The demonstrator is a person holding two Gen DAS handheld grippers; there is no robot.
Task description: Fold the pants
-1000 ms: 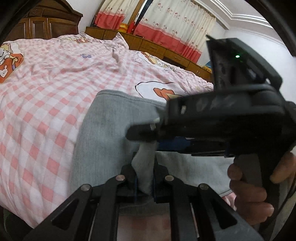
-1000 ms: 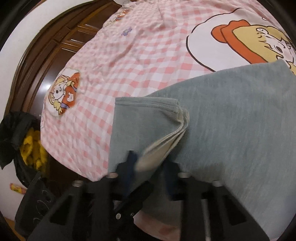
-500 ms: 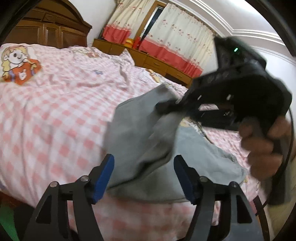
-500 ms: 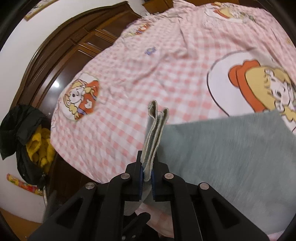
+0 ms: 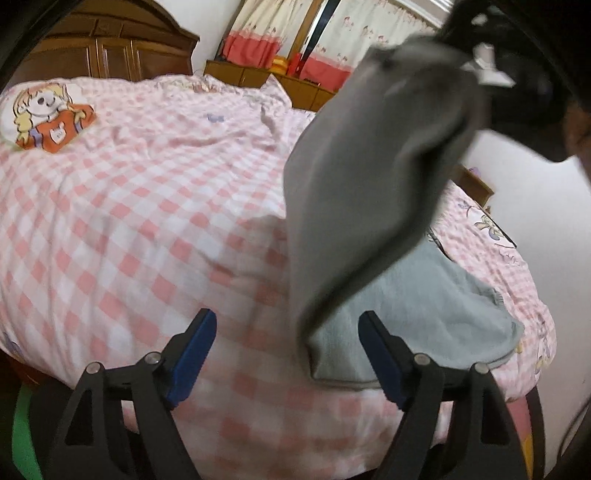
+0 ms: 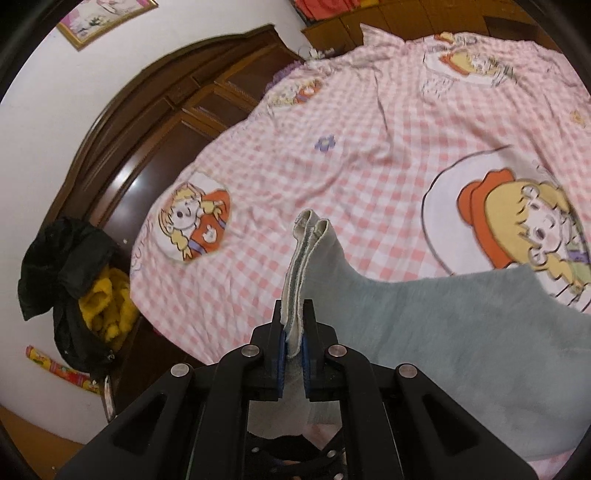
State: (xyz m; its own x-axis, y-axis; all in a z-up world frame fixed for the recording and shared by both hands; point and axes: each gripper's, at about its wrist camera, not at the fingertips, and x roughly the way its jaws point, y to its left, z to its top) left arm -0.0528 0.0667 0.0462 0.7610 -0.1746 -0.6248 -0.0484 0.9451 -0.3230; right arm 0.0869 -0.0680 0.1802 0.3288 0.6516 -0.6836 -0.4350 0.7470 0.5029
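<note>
Grey pants (image 5: 424, 295) lie on the pink checked bed, with one end lifted high into the air (image 5: 369, 155). My right gripper (image 6: 293, 332) is shut on the stacked hems of the pants (image 6: 306, 251), which stick up between its blue pads; the grey cloth (image 6: 461, 332) trails off to the right. In the left wrist view the right gripper (image 5: 517, 74) appears at top right, holding the raised cloth. My left gripper (image 5: 286, 354) stands open near the bed's front edge with nothing between its fingers; the hanging fold drops just beyond them.
The pink checked bedspread (image 5: 129, 203) with cartoon prints covers the whole bed. A dark wooden headboard (image 6: 166, 110) stands behind it. Black and yellow clothes (image 6: 85, 288) hang by the wall at left. Curtains (image 5: 351, 33) and low wooden cabinets line the far wall.
My left gripper has let go of the pants and opened. The right gripper, still shut on the hems, has lifted that end up and away from the bed.
</note>
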